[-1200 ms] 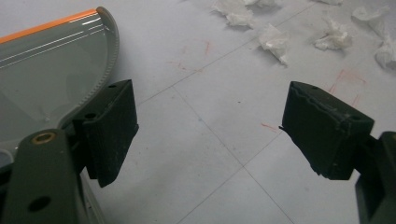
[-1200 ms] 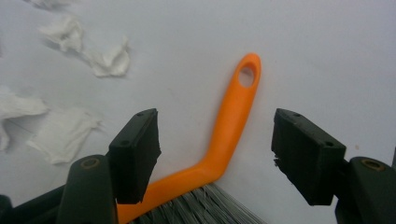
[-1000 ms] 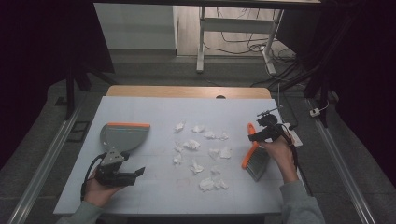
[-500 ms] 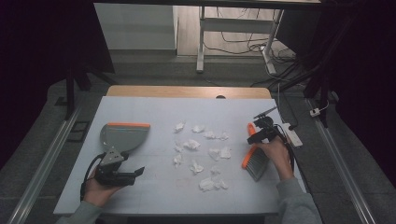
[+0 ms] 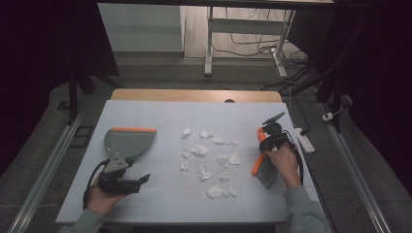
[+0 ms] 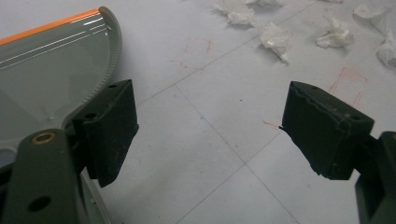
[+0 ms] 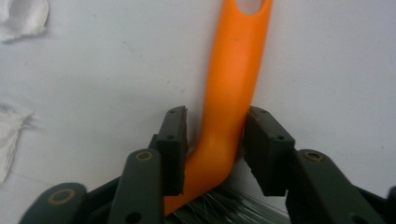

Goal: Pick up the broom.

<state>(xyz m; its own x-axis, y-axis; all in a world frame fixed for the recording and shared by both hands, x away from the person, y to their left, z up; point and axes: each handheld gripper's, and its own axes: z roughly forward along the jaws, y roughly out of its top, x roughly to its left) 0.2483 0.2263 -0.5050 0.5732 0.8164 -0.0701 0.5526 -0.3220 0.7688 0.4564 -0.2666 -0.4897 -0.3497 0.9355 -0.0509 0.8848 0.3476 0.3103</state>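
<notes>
Right gripper view: right gripper [image 7: 212,149] jaws, just closing, pinch the orange brush handle [image 7: 236,79]; high view shows the brush's grey bristles [image 5: 267,174]. Left gripper [image 6: 208,135] spread.

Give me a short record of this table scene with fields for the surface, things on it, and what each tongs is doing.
surface: white table
litter: crumpled paper scraps scattered mid-table
dustpan: grey, orange edge, lying at left
brush: orange handle, bristles toward the person, lying at right
left tongs: open, nothing between the jaws, beside the dustpan
right tongs: jaws have just been closing, now on the brush handle
</notes>
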